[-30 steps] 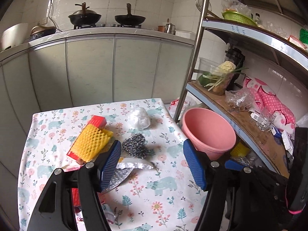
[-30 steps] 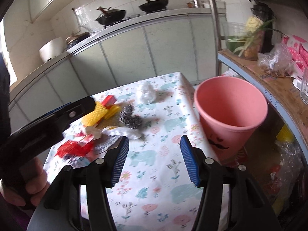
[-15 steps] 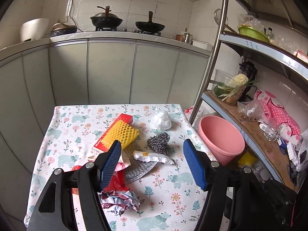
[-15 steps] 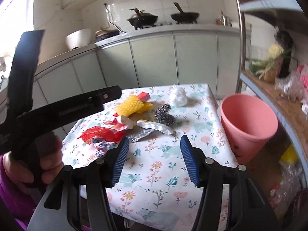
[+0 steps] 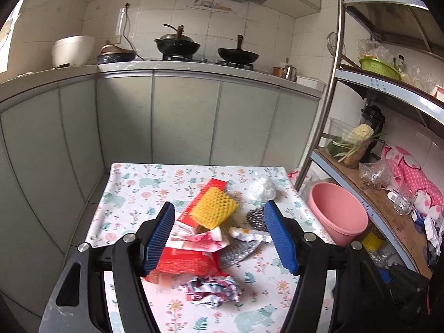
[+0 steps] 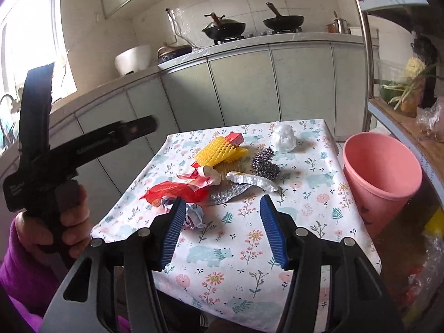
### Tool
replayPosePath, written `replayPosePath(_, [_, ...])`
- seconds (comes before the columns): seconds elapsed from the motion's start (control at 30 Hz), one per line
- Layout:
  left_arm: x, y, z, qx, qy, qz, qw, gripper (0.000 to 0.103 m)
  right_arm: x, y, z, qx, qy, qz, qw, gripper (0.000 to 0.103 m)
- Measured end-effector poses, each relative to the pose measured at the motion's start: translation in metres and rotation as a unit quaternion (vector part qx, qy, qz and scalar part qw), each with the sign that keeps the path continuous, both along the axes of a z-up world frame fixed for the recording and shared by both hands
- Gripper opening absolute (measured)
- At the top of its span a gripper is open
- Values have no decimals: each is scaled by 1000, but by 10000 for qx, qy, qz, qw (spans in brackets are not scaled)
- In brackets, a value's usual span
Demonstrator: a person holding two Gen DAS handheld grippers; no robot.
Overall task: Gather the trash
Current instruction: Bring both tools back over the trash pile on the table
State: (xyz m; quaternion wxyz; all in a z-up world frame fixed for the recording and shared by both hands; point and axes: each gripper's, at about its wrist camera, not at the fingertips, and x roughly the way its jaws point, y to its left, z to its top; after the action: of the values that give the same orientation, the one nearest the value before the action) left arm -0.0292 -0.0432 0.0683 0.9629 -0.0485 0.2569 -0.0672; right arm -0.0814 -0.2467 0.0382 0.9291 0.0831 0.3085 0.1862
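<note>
Both grippers, left gripper (image 5: 219, 238) and right gripper (image 6: 222, 231), hang wide open and empty above the table (image 6: 305, 222), poised for a pick. Trash sits heaped mid-cloth: yellow foam net (image 5: 215, 208), steel scourer (image 6: 265, 163), crumpled wrapper (image 5: 212, 290). The pink bin (image 6: 381, 177) stands beside the table's right edge, presumably to receive it.

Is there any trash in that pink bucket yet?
No, the pink bucket beside the table shows a bare inside in the right wrist view, and the trash pile lies on the tablecloth.
</note>
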Motion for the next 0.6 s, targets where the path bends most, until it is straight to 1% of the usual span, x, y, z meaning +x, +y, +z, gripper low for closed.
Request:
replayPosePath(0.1, [-1, 14, -3, 71, 56, 121, 9999, 66, 7, -3, 0, -39, 26, -122, 9999, 56])
replayPosePath(0.2, [2, 24, -7, 209, 65, 136, 9997, 66, 13, -3, 4, -269, -186, -272, 9991, 56])
replayPosePath(0.3, [8, 30, -15, 397, 191, 86, 9990, 66, 23, -2, 5, -435, -305, -327, 9981, 56])
replayPosePath(0.43, [16, 40, -30, 386, 393, 13, 9985, 66, 38, -3, -3, -440, -144, -149, 9988, 56])
replayPosePath(0.6, [35, 46, -49, 359, 756, 150, 9964, 66, 61, -1, -20, -474, 136, -25, 9988, 56])
